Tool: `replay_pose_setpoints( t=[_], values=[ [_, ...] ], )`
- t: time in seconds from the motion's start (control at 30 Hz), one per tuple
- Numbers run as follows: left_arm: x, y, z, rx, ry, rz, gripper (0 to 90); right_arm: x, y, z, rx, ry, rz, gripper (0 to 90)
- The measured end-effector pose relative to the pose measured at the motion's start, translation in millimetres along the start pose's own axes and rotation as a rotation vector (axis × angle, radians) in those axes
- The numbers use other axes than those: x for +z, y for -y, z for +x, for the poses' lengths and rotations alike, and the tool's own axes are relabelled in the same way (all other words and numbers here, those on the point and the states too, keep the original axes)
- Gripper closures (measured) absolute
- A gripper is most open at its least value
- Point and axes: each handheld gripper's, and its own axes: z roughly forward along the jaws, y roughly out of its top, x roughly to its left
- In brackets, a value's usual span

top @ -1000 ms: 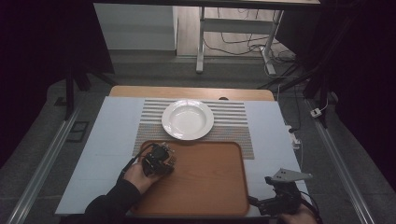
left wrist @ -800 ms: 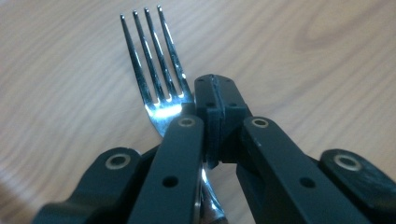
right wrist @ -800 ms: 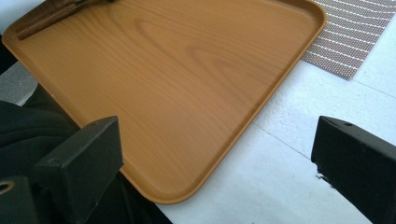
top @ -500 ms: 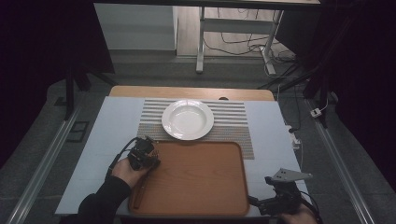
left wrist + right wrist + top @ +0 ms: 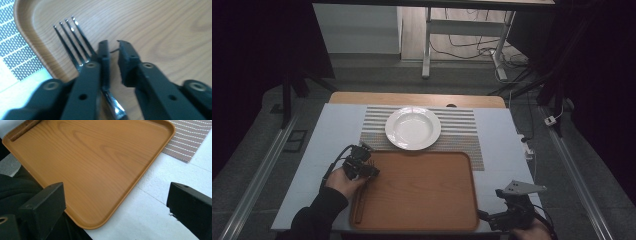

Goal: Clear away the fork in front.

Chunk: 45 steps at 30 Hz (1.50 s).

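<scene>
Left gripper view: left gripper has just been opening, fingers slightly parted over the fork lower centre; release it flat on the tray. Right gripper gapes wide, empty.

The high view is dim and grainy: the room around the tabletop falls into near black, while a paler patch of floor at the top centre catches the light. The white plate is the brightest thing there. The left gripper view is bright but soft, with motion blur on the near black jaws and sharp glints on the fork. The right gripper view is evenly lit, its near jaws out of focus and the tray showing a mild sheen.
</scene>
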Motion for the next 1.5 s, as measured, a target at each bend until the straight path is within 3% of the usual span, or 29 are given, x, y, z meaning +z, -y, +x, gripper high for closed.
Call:
replay_pose_setpoints(
  t=[0.03, 0.07, 0.1, 0.2, 0.23, 0.3, 0.4, 0.5, 0.57, 0.7, 0.9, 1.5],
  values=[
    [-2.3, 0.4, -0.8, 0.005, 0.003, -0.014, 71.0, 0.1, 0.0, -0.1, 0.001, 0.0, 0.0, 2.2],
    [-4.3, 1.0, -0.9, 0.007, 0.008, -0.023, 61.9, 0.1, 0.0, -0.2, 0.002, 0.0, 0.0, 2.2],
    [-5.8, 1.6, -0.7, 0.007, 0.014, -0.03, 61.9, 0.1, 0.0, -0.2, 0.002, 0.0, 0.0, 2.2],
    [-9.2, 4.6, -0.8, 0.02, 0.023, -0.056, 51.1, -0.1, 0.1, -0.1, 0.002, 0.0, -0.001, 2.2],
    [-10.3, 5.4, -0.8, 0.024, 0.024, -0.063, 43.0, -0.1, 0.0, 0.0, 0.001, -0.001, -0.001, 2.2],
    [-12.6, 7.6, -0.9, 0.042, 0.035, -0.097, 39.2, -0.1, 0.0, 0.1, 0.0, -0.001, 0.0, 2.2],
    [-16.2, 10.4, -0.5, 0.056, 0.06, -0.136, 25.2, -0.2, 0.1, 0.1, 0.0, -0.001, -0.002, 2.2],
    [-19.9, 12.8, -2.1, 0.036, 0.074, -0.162, 19.9, -0.2, 0.1, 0.1, 0.001, -0.002, -0.004, 2.2],
    [-23.1, 15.2, -2.9, 0.044, 0.096, -0.181, 18.7, -0.1, 0.2, 0.1, 0.001, -0.005, -0.005, 2.2],
    [-27.4, 22.0, -4.5, 0.066, 0.113, -0.221, 7.6, -0.3, 0.2, 0.6, -0.003, 0.001, -0.004, 2.2],
    [-40.0, 34.5, -5.3, 0.101, 0.106, -0.267, 0.8, -0.5, 0.3, 0.7, -0.001, 0.001, -0.005, 2.2],
    [-63.4, 75.4, -15.2, 0.094, 0.154, -0.332, 0.0, -0.3, 0.2, 0.6, 0.001, 0.005, -0.003, 2.2]
  ],
)
